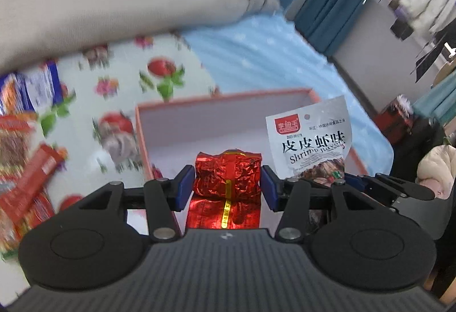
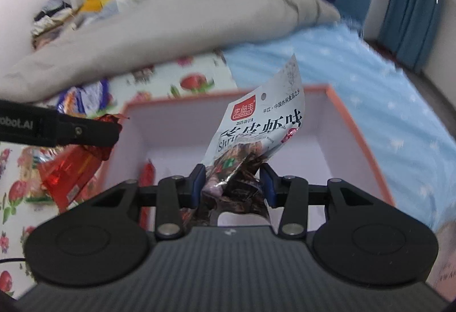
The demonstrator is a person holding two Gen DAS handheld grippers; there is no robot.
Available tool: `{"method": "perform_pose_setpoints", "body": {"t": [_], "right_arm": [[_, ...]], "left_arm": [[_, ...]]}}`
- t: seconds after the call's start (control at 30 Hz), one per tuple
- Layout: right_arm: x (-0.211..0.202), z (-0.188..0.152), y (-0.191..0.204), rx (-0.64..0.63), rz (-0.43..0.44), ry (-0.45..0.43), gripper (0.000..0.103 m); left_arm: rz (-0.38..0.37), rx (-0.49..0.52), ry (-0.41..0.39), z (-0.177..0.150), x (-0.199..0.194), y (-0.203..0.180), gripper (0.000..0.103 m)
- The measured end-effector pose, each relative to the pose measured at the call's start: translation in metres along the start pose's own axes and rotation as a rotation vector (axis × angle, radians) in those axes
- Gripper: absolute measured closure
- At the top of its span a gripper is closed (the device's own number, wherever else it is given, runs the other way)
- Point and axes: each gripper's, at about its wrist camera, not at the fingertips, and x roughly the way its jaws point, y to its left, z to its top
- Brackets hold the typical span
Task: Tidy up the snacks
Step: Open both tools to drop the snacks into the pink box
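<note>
My left gripper [image 1: 228, 183] is shut on a crinkled red foil packet [image 1: 228, 178] and holds it over the near edge of an orange box [image 1: 228, 93] with a white inside. My right gripper [image 2: 232, 185] is shut on a white shrimp-flavour snack bag [image 2: 256, 129] and holds it above the same box [image 2: 356, 123]. The snack bag also shows at the right in the left wrist view [image 1: 310, 138]. The left gripper and its red packet [image 2: 71, 169] show at the left in the right wrist view, by the box's left wall.
The box stands on a flowered cloth [image 1: 119, 101] on a bed with a blue sheet [image 1: 256, 49]. Several loose snack packs [image 1: 25, 146] lie left of the box. A grey quilt [image 1: 114, 6] is heaped behind. One red item [image 2: 146, 178] lies inside the box.
</note>
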Motion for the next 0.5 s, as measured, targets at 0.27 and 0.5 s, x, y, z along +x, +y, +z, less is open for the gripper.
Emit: {"method": "perform_pose_setpoints", "body": {"t": [0.27,0.5], "right_arm": [[0.018,-0.010,-0.011,0.035,0.013,0.043,0.058],[0.020,-0.007,-0.010,0.030,0.012,0.046,0.042]], "left_arm": [[0.016,-0.005,0.070,-0.003,0.032,0.008,0.047],[0.040,0.014,0.075,-0.002,0.026,0.007,0.019]]}}
